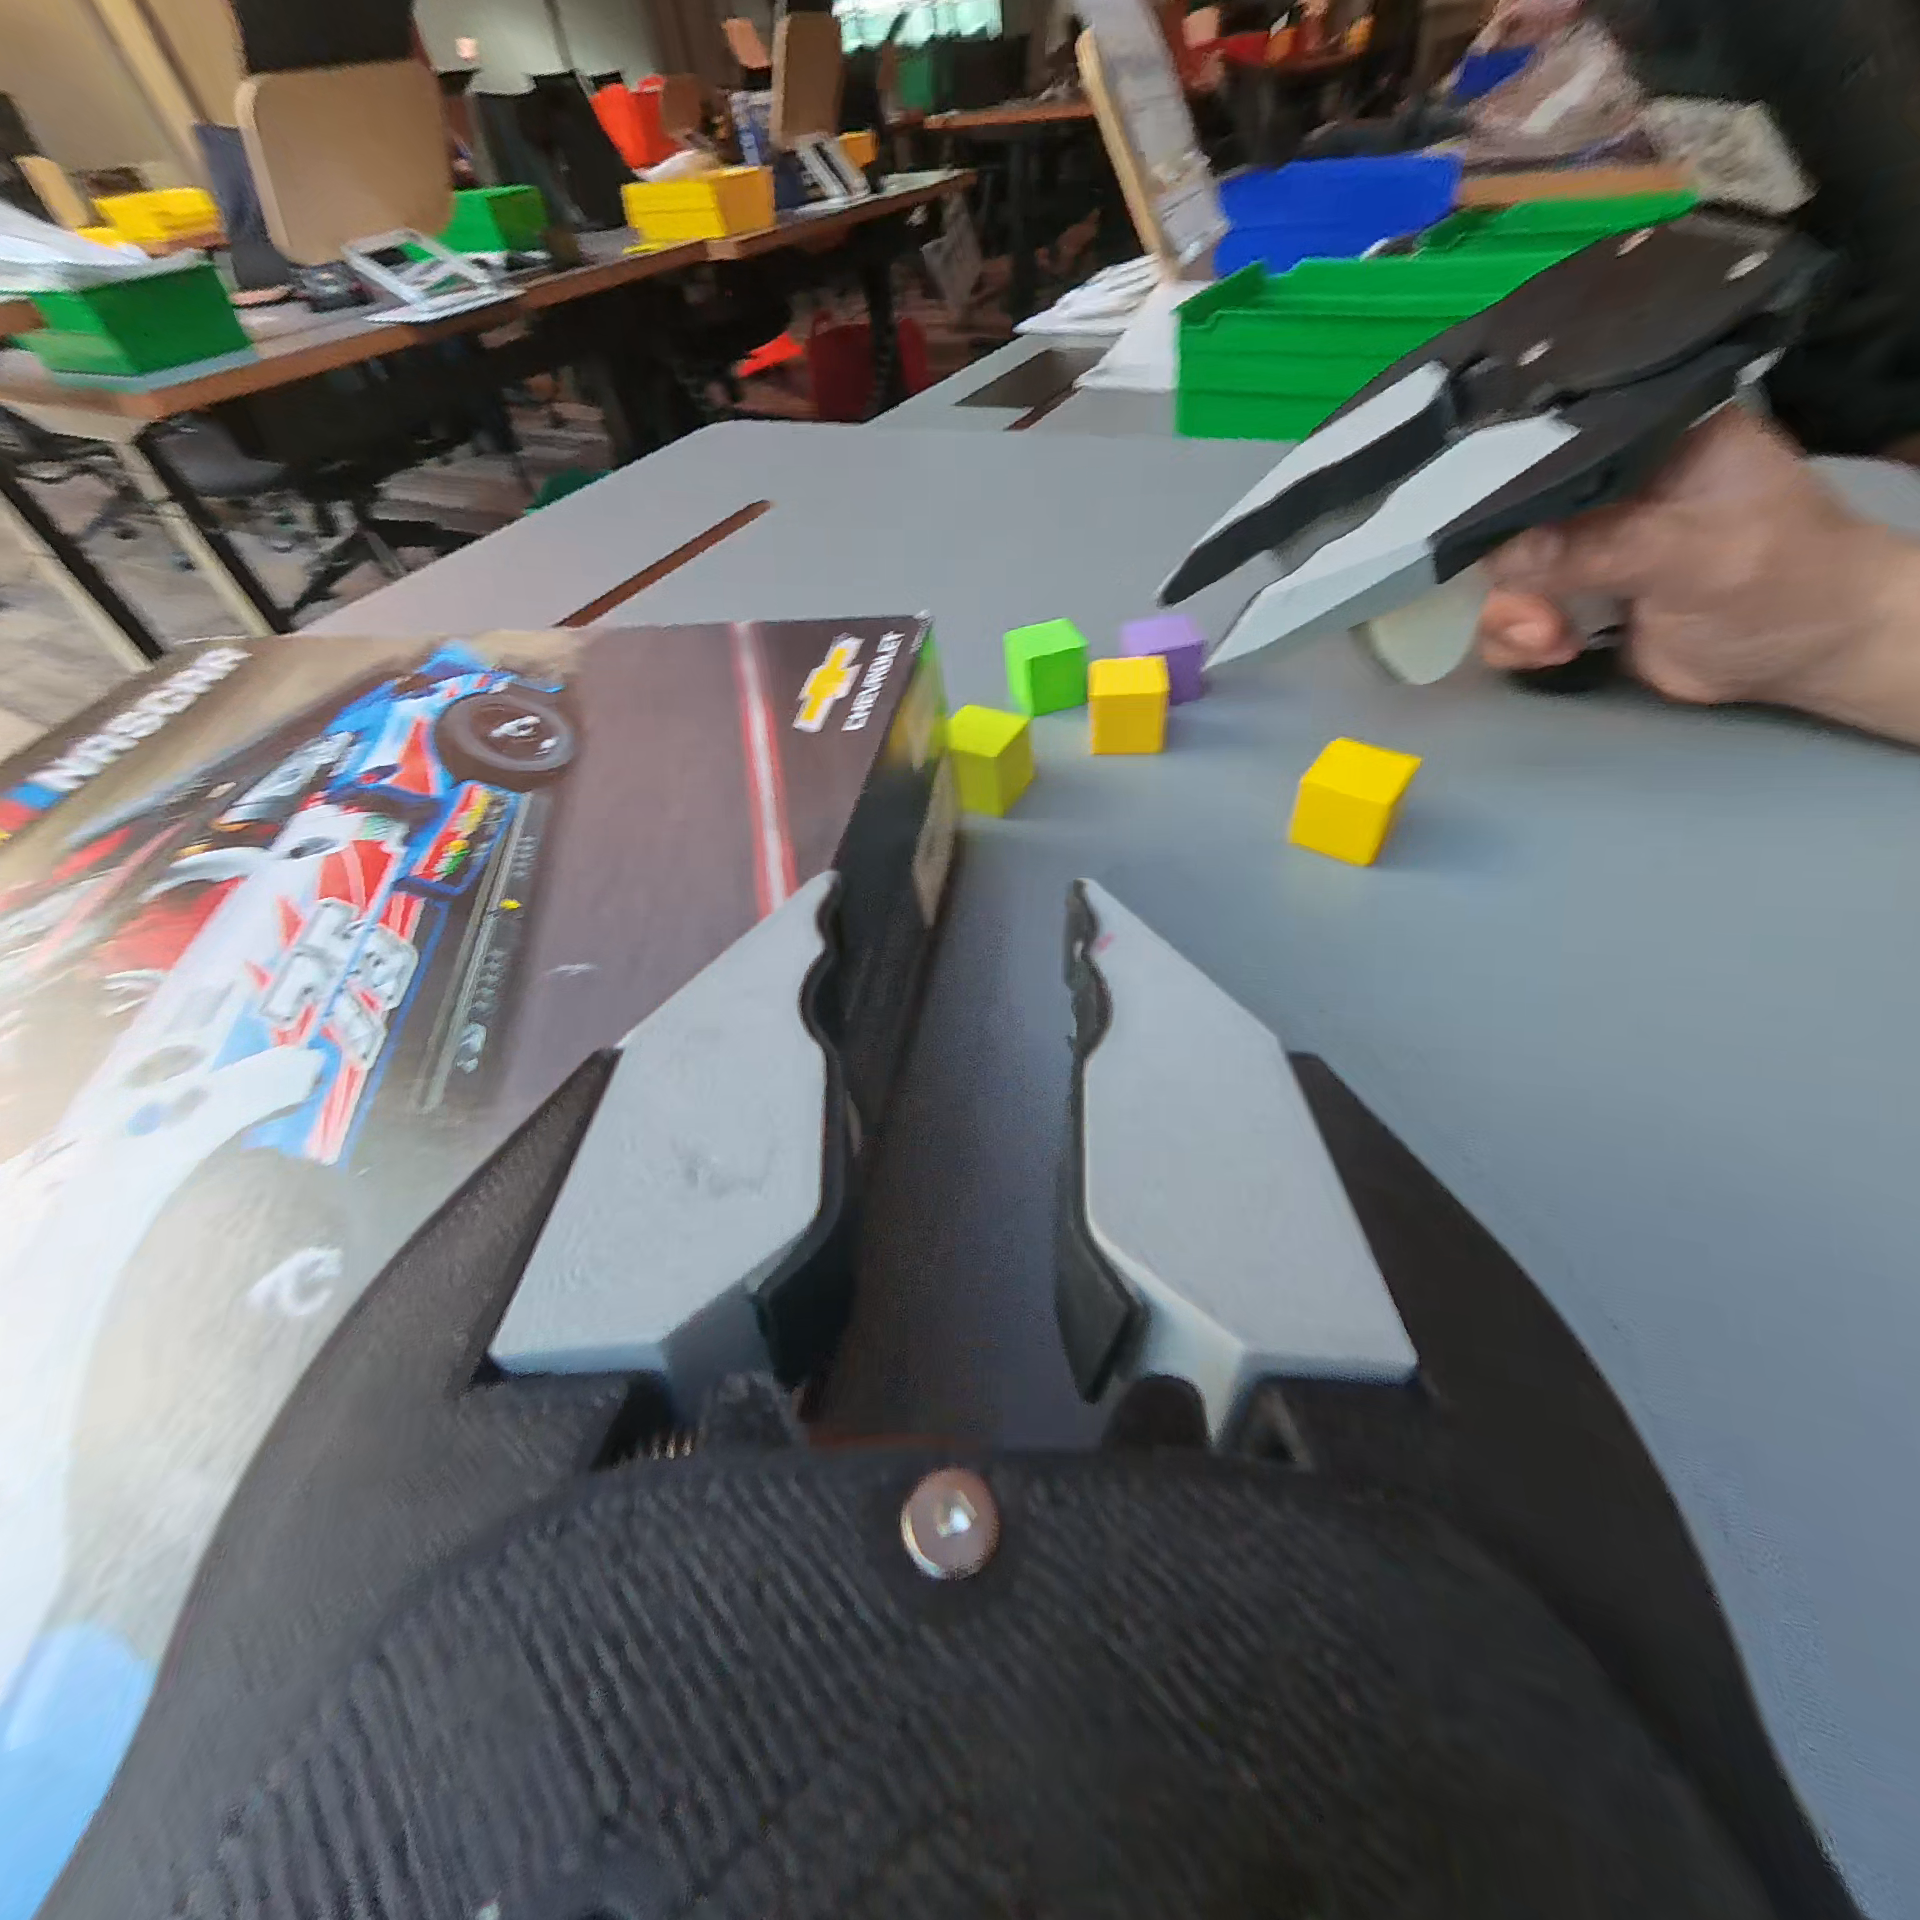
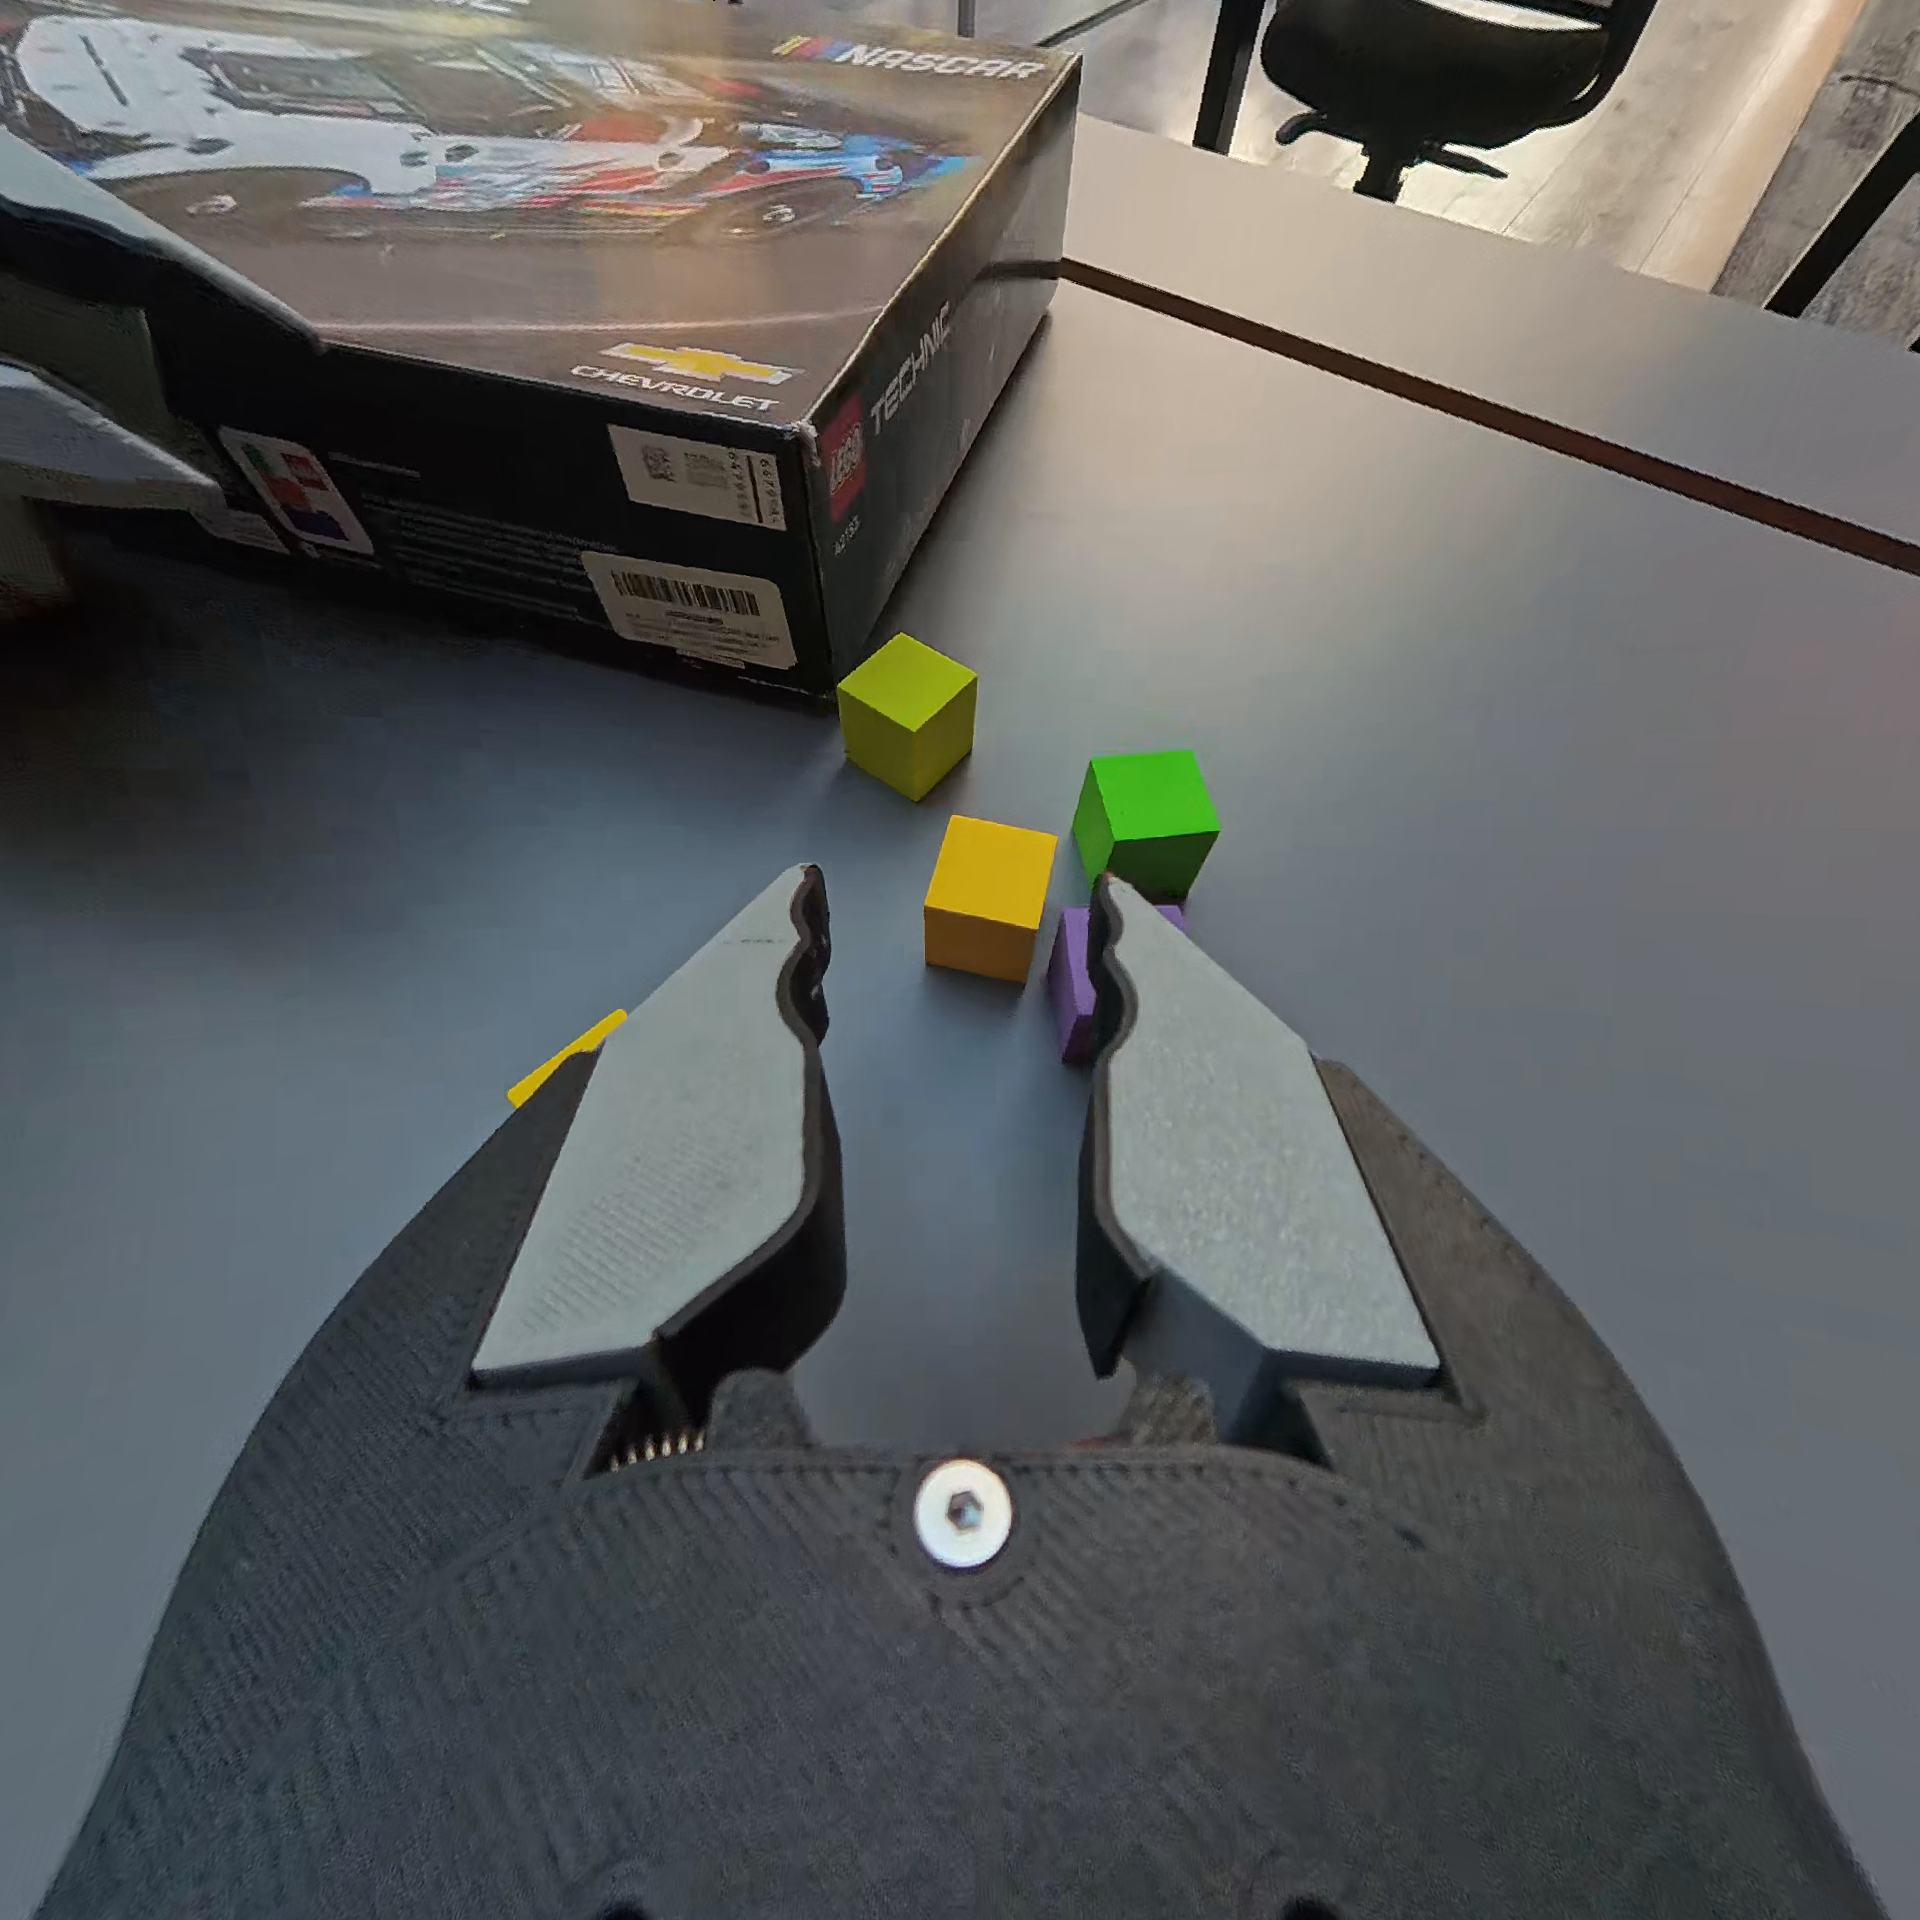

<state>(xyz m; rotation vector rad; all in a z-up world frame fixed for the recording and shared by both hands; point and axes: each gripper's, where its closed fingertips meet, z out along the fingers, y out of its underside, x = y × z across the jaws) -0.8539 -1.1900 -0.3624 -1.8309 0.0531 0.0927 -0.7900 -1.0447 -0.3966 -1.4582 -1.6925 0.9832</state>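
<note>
Left gripper [image 1: 951,904] parted astride box [image 1: 623,831] edge; right gripper [image 2: 961,883] parted, bare, purple cube [image 2: 1075,977] beside right fingertip

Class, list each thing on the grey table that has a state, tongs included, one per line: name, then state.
Printed box: closed, flat on the table.
Left tongs: open, at the box's edge.
Right tongs: open, nothing between them.
Purple cube: on the table, partly hidden behind a right fingertip.
Lime cube: resting by the box corner.
Green cube: resting.
Yellow cube: resting.
Second yellow cube: resting apart.
</note>
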